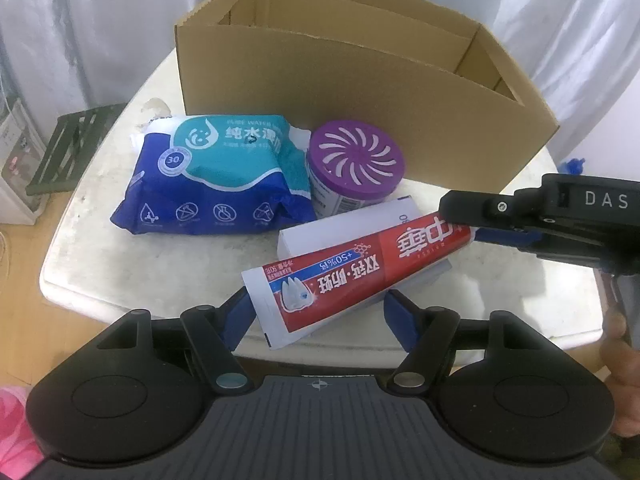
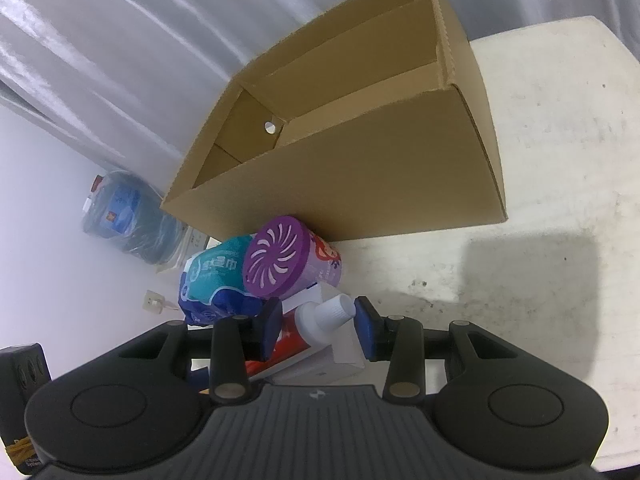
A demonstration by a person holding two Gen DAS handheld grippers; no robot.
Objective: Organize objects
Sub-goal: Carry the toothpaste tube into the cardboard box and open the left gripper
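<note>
A red and white toothpaste tube (image 1: 352, 276) lies across a white carton (image 1: 348, 228) on the table. My left gripper (image 1: 320, 312) is open around the tube's flat end. My right gripper (image 2: 318, 322) is open, its blue pads either side of the tube's white cap (image 2: 334, 310); it also shows in the left wrist view (image 1: 472, 220) at the cap end. A blue wet-wipes pack (image 1: 216, 176) and a purple-lidded air freshener (image 1: 356, 164) sit behind the tube. An open cardboard box (image 1: 360, 92) with dividers stands at the back.
The white table (image 2: 560, 160) has bare surface to the right of the box. A dark slatted rack (image 1: 72, 148) sits off the table's left edge. A water jug (image 2: 128, 220) stands on the floor beyond the table.
</note>
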